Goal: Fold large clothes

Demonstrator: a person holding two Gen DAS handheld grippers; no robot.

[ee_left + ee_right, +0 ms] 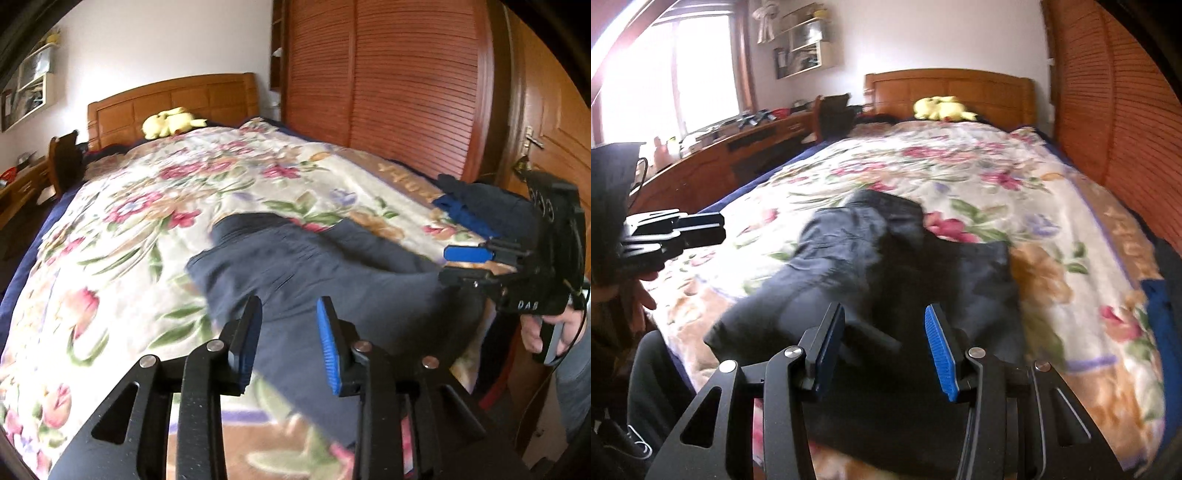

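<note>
Dark navy garment [332, 280] is sprawled rumpled on the floral blanket [147, 206] near the foot of the bed, not squared up at all.

Left wrist view: left tongs [288, 332] hover just above the near part of the cloth, spread apart and holding nothing. Right tongs [465, 264] come in sideways from the right, low by the cloth's edge; there's a gap between the pads and nothing visibly pinched.

Right wrist view: right tongs [884, 341] are parted over the garment [905, 258], empty. Left tongs [683, 232] sit off to the left, level; can't tell their state from here.

Probably best to flatten it first, then pinch two matching corners.
</note>
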